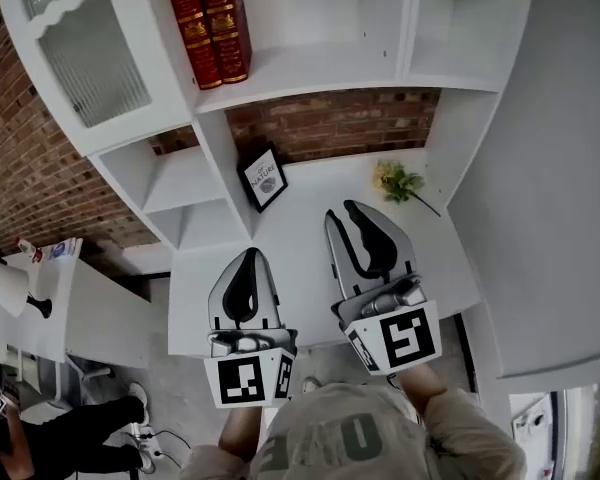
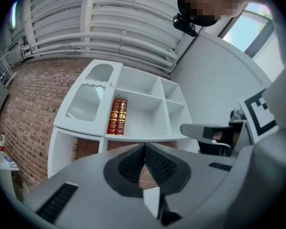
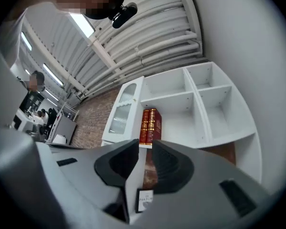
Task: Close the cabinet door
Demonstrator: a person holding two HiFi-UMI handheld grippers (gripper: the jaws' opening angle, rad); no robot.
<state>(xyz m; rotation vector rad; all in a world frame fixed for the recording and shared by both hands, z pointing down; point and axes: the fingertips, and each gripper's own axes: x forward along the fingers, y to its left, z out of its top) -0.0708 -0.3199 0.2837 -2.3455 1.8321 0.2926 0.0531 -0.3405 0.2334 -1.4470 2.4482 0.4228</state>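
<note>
The white shelf cabinet (image 1: 310,68) fills the top of the head view against a brick wall. Its cabinet door (image 1: 90,53), with ribbed glass, sits at the upper left and looks flush with the cabinet front. Below lies the white counter (image 1: 310,228). At lower centre, the right hand-held gripper (image 1: 340,210) is released, a narrow gap between its jaws and nothing in it. Just left, the left hand-held gripper (image 1: 250,255) is clenched on nothing, jaw tips meeting. Two red books (image 1: 208,23) stand on a shelf. A framed picture (image 1: 264,179) and a flower sprig (image 1: 400,181) rest on the counter.
</note>
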